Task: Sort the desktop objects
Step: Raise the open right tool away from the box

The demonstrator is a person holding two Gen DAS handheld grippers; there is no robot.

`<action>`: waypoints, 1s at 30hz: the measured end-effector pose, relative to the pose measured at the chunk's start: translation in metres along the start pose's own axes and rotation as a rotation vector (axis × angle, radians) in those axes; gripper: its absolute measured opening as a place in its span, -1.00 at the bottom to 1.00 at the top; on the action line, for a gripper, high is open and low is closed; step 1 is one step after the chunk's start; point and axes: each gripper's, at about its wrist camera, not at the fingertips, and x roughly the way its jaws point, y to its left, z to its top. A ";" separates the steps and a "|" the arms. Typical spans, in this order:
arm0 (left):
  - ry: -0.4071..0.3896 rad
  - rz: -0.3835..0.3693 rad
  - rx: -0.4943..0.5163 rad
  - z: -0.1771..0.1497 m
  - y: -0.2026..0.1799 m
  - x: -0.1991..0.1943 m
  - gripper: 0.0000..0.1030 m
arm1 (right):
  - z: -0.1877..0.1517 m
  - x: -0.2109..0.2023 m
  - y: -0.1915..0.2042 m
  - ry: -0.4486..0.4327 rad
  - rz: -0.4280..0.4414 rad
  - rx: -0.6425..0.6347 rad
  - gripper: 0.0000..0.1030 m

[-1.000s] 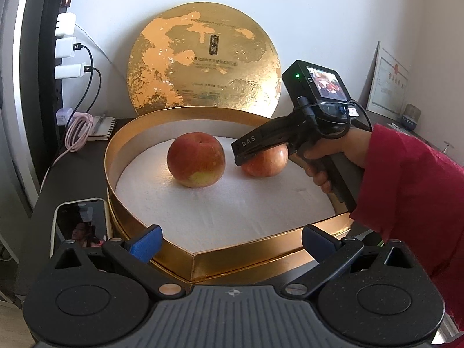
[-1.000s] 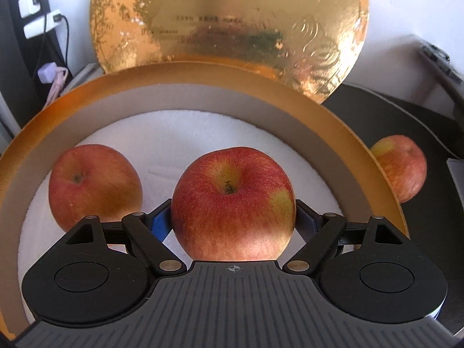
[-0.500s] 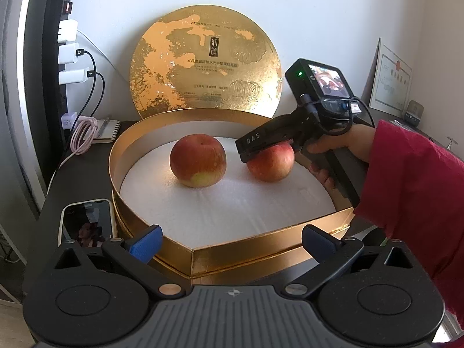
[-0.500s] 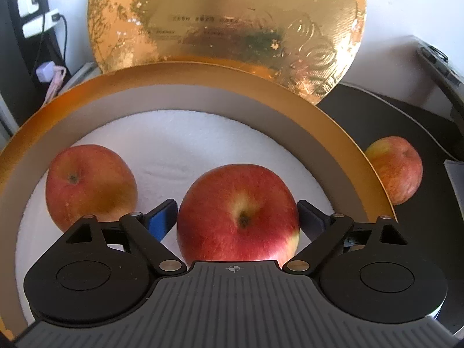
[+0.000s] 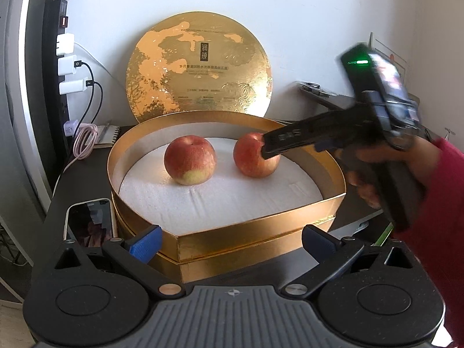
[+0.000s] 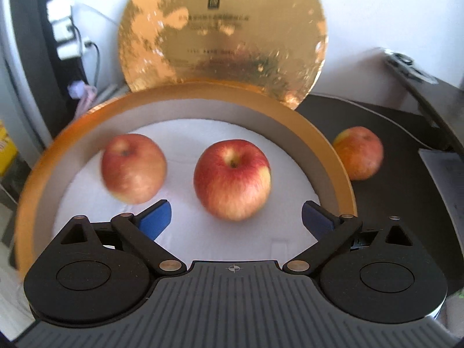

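Two smooth red apples [image 6: 232, 179] sit on grainy white foam [image 6: 203, 232]; both hand-held grippers [image 6: 235, 217] gape empty, right just opened.

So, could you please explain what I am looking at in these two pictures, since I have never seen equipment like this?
There is no robot here: a person holds a hand-held gripper in each hand, and each carries a fisheye camera looking along its two blue-padded fingers. One picture comes from the left hand-held gripper, which is open and empty. It shows the person's hand in a red sleeve holding the right one. The other comes from the right hand-held gripper, whose jaws have just been opening; it holds nothing. Just ahead of it, an apple sits on white foam in the gold gift box, beside a second apple. A third apple lies outside on the dark desk. The gold lid leans against the wall, and a phone lies beside the box.
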 end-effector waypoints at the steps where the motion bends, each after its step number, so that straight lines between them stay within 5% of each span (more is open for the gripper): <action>1: 0.000 -0.001 0.002 -0.001 -0.001 -0.001 0.99 | -0.006 -0.010 -0.002 -0.013 0.011 0.019 0.96; 6: -0.001 -0.027 0.027 -0.004 -0.010 -0.006 0.99 | -0.033 -0.046 -0.013 -0.029 0.080 0.119 0.99; 13: -0.012 -0.058 0.036 -0.009 -0.002 -0.007 0.99 | -0.047 -0.072 -0.019 -0.085 -0.001 0.171 0.99; 19: -0.038 -0.108 0.051 0.000 0.005 0.011 0.99 | -0.025 -0.051 -0.014 -0.081 0.059 0.246 0.99; 30: -0.027 -0.163 0.118 0.007 0.007 0.014 0.99 | -0.013 -0.032 0.002 -0.011 0.017 0.243 0.99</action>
